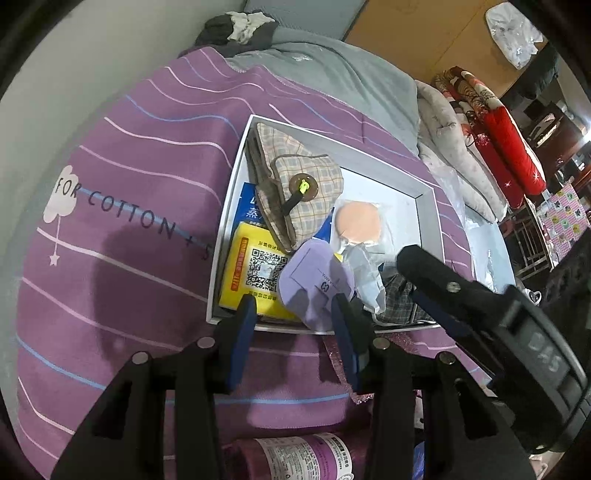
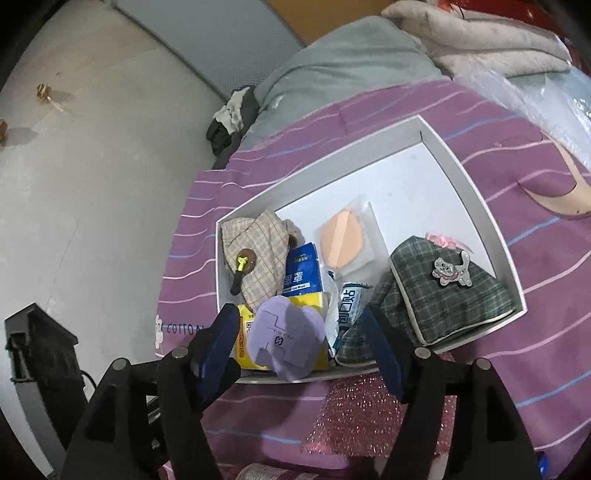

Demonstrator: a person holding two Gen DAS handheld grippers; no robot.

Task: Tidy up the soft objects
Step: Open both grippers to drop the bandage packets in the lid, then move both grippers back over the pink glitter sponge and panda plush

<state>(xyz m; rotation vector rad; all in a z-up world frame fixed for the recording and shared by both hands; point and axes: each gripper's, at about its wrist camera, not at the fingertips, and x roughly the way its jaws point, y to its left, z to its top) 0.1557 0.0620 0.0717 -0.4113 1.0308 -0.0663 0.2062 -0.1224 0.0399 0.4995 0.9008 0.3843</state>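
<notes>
Over the near edge of the white box (image 2: 476,192), the left gripper (image 1: 293,321) stands half open and empty, and the right gripper (image 2: 301,332) gapes wide around the lilac pad (image 2: 286,338), which rests on the yellow packet (image 2: 245,345) inside. Backing straight off should leave the pad undisturbed. Underneath spreads a striped purple sheet (image 1: 147,155), with grey floor (image 2: 92,155) left and folded quilts (image 1: 491,122) right.

Purple striped bedspread (image 1: 147,155) with "FOR COTTON" print covers bed. Grey blanket (image 2: 343,55) bunched at far end, red floral quilt (image 1: 498,136) beyond. Dark clothes heap (image 1: 236,29) near wall. Clear plastic sheet (image 2: 546,99) at bed edge.
</notes>
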